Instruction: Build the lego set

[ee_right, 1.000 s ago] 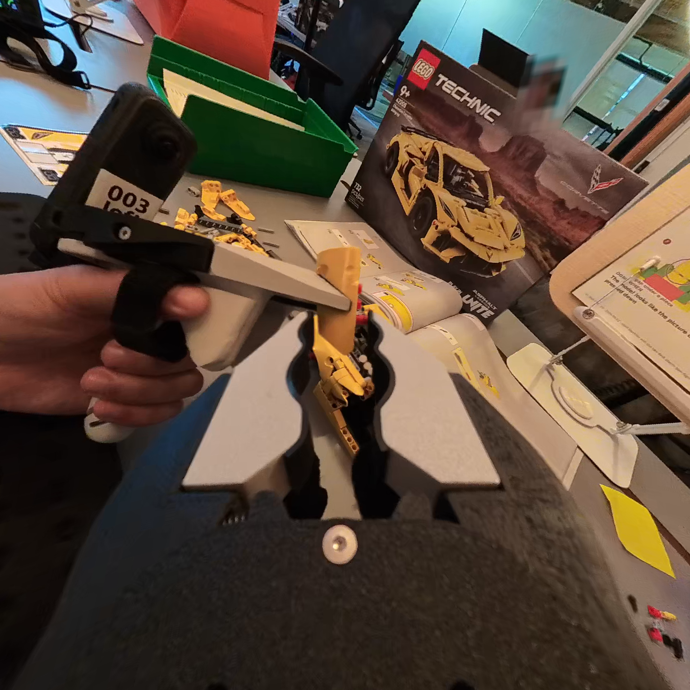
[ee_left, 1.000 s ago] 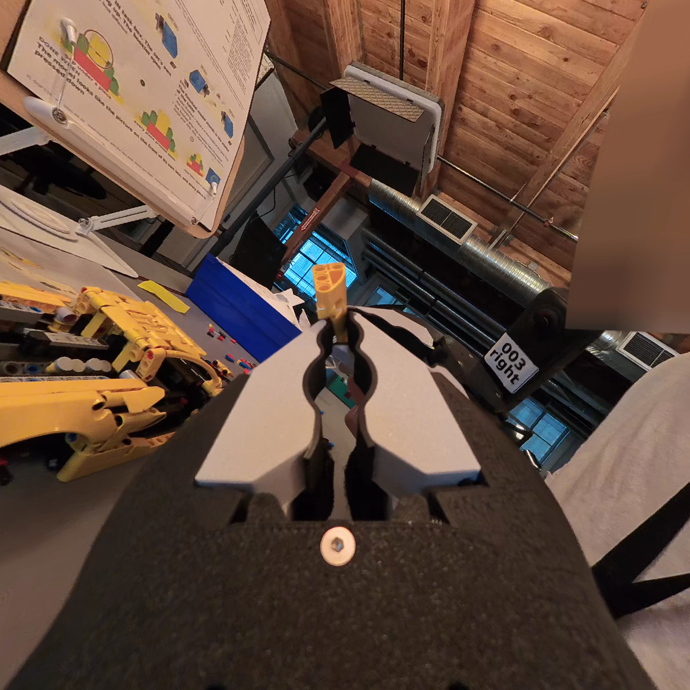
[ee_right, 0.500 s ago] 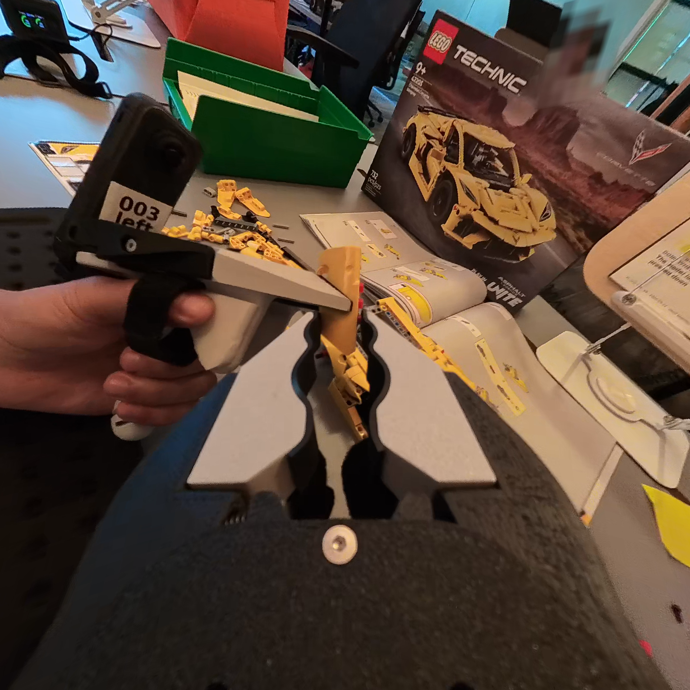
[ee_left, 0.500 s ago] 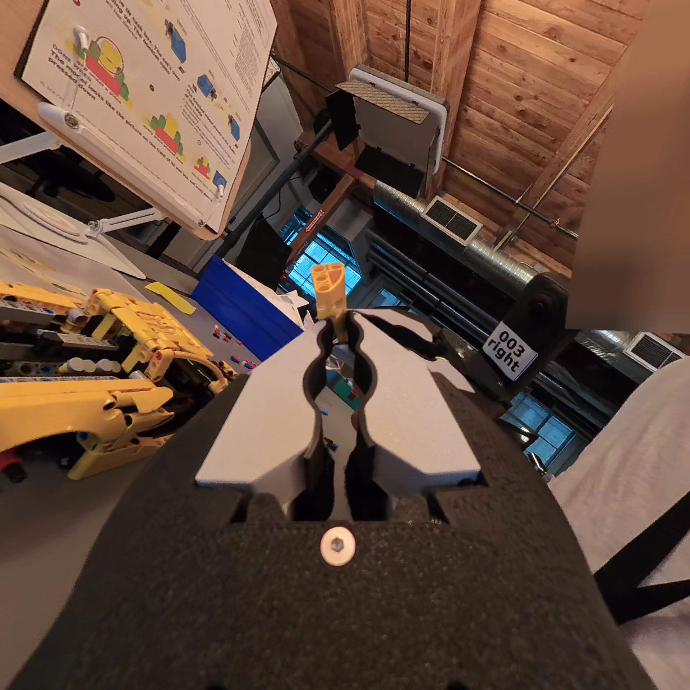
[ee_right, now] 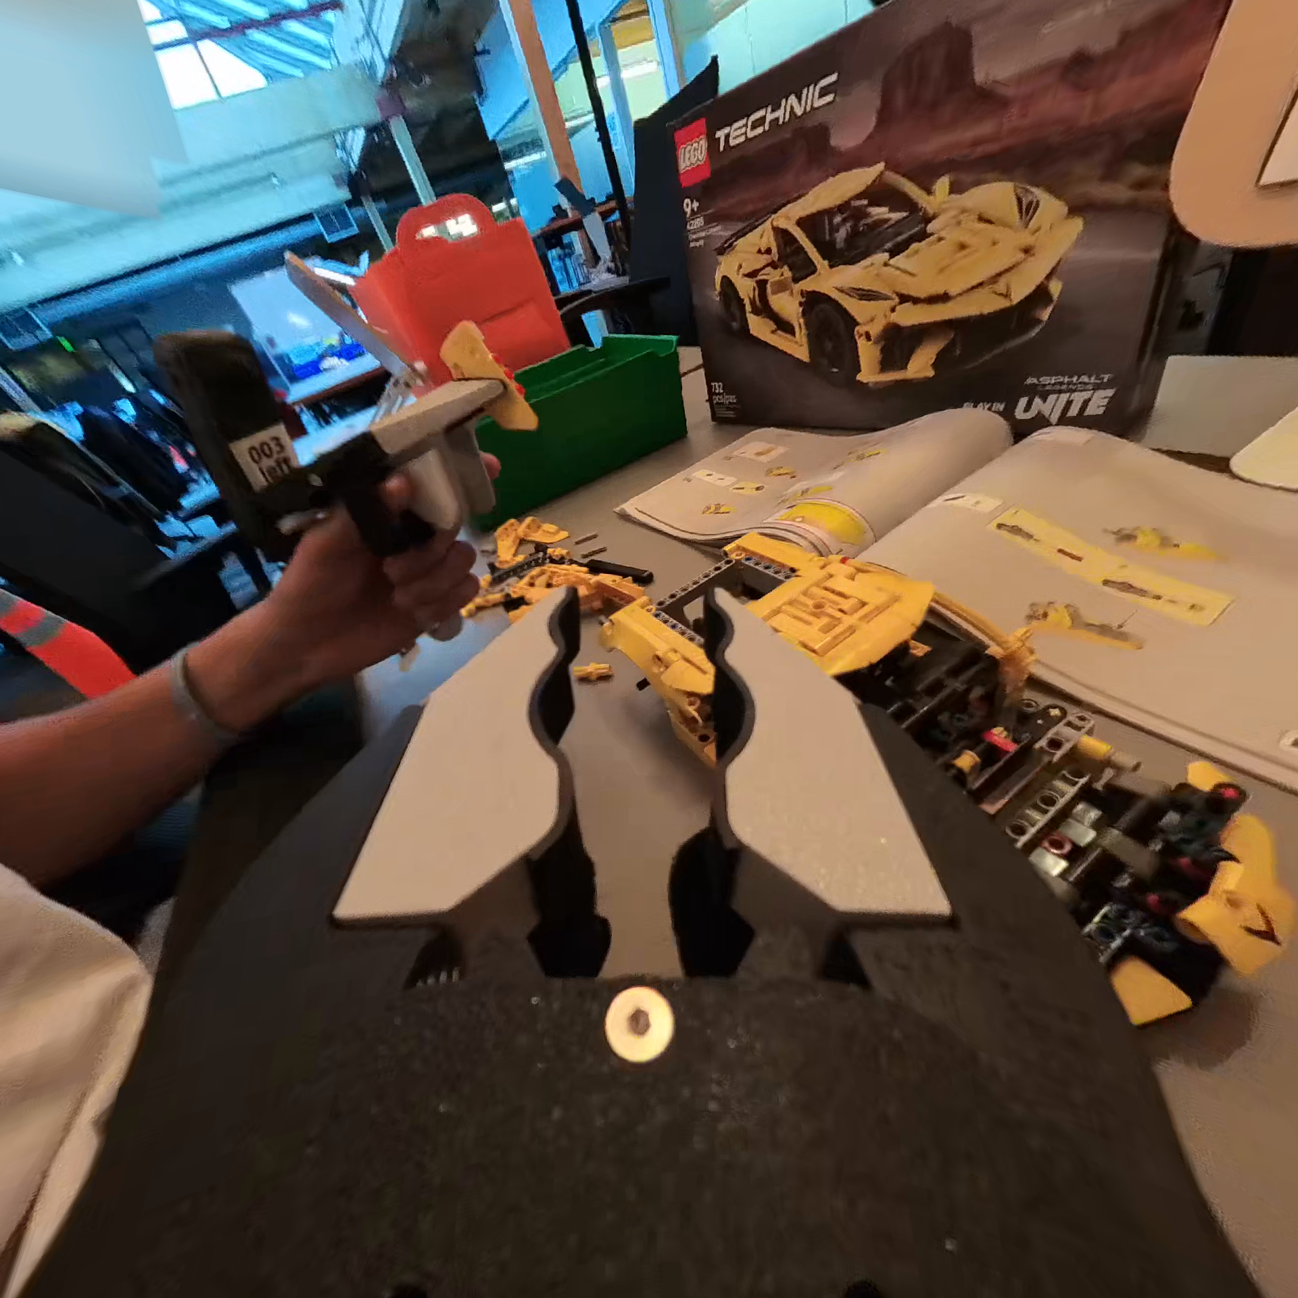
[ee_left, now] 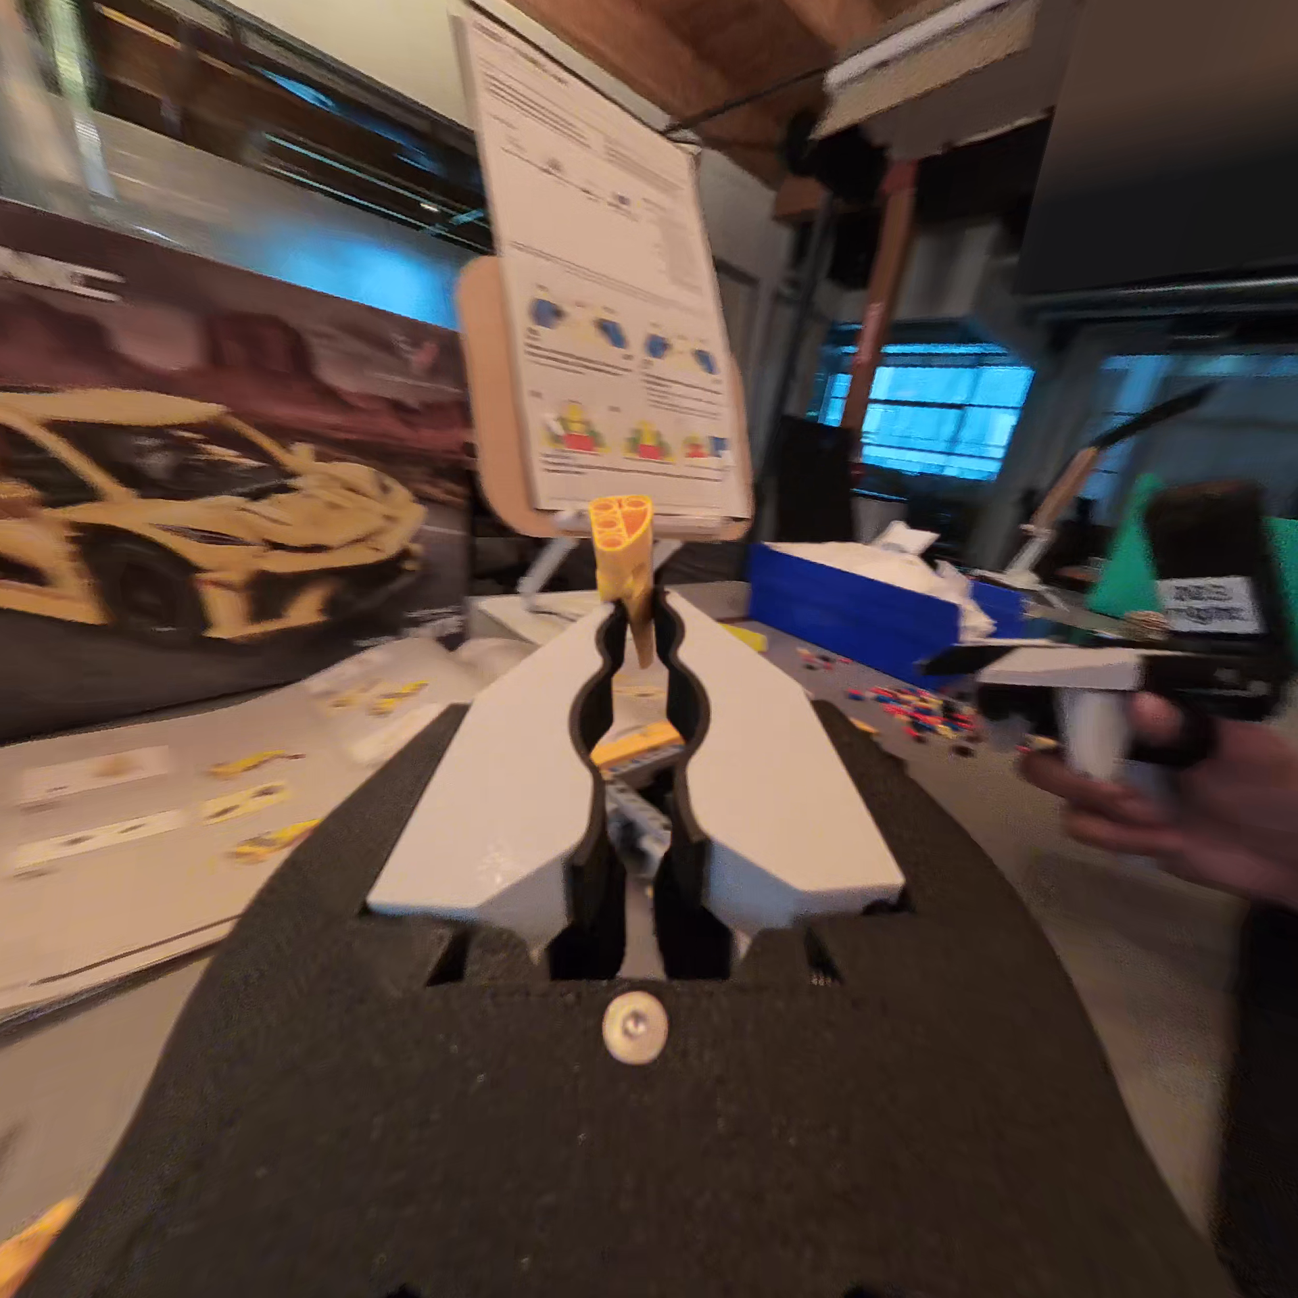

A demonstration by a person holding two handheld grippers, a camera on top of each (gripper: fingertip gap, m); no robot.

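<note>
Yellow panel piece (ee_left: 621, 555) was pinched at the very tips of the left tongs (ee_left: 636, 618), jaws nearly together, held in the air above the worktop (ee_right: 632, 772). Right tongs (ee_right: 643, 618) stood apart, holding nothing, over the part-built yellow car (ee_right: 843, 618). Risk, as judged: the tip-only hold could let the piece twist or drop among loose yellow parts (ee_right: 541, 562). Green bin (ee_right: 597, 414): contents hidden. Blue bin (ee_left: 857, 611): held white crumpled material.
</note>
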